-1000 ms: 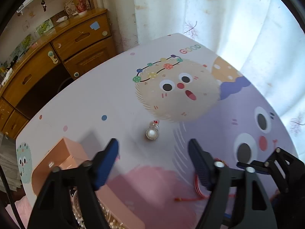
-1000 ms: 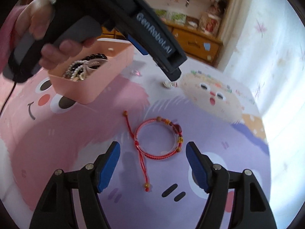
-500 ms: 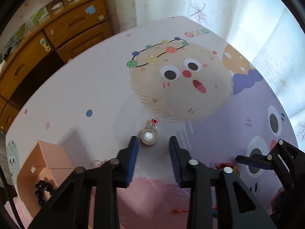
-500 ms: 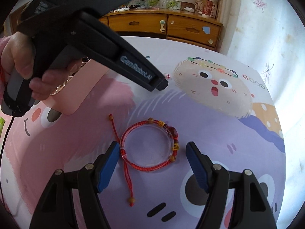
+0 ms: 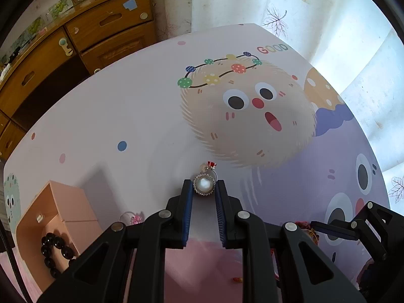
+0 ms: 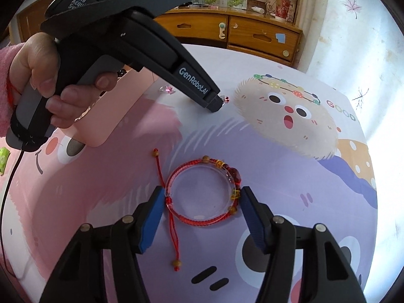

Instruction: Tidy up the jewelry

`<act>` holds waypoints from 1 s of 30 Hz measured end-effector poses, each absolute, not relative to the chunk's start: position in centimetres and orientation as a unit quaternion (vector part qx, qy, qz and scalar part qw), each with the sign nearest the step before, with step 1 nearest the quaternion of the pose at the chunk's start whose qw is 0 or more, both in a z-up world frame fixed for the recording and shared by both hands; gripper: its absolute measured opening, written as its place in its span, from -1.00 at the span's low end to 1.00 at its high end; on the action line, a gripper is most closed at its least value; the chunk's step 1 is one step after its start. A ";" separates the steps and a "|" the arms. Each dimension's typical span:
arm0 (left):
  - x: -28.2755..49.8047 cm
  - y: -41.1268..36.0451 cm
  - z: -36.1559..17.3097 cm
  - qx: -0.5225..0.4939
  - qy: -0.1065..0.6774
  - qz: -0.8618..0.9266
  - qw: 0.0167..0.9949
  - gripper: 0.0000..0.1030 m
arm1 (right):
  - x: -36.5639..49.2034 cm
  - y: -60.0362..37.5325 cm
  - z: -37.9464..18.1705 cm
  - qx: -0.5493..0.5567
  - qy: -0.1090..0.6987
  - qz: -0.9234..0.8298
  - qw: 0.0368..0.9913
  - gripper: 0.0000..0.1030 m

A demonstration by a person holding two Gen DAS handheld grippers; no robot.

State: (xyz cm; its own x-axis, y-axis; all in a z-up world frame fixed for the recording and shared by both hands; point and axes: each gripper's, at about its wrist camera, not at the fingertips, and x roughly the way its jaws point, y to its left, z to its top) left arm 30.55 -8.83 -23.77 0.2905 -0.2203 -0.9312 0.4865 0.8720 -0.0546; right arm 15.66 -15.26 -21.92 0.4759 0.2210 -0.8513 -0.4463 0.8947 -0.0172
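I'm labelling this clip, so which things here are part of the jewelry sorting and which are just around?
Part of the job:
pearl ring, pinched by the left hand-held gripper
red cord bracelet, between the open fingers of the right hand-held gripper
pink box holding a black bead bracelet
small pink ring

Just around:
wooden dresser
curtain
paper cup

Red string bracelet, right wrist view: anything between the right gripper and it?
Nothing visible. The right gripper is open, one finger on either side of the red string bracelet, which lies flat on the mat. The bracelet's loose cord tail trails back between the fingers, but it blocks nothing.
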 end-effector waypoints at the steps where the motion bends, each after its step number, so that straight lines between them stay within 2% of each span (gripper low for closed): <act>1: 30.5 -8.8 -23.8 0.120 0.554 -0.221 0.794 -0.70 | 15.6 -15.3 -21.8 -0.116 0.474 0.198 0.850 0.18; 9: 29.7 -8.6 -21.4 0.114 0.542 -0.218 0.804 -0.70 | 15.9 -16.2 -19.8 -0.060 0.468 0.213 0.856 0.18; 18: 28.0 -6.5 -15.8 0.084 0.536 -0.183 0.820 -0.70 | 15.9 -16.6 -16.0 0.008 0.436 0.240 0.867 0.18; 30: 23.4 3.0 -10.9 0.027 0.498 -0.102 0.861 -0.69 | 16.7 -13.6 -12.1 0.082 0.393 0.277 0.873 0.19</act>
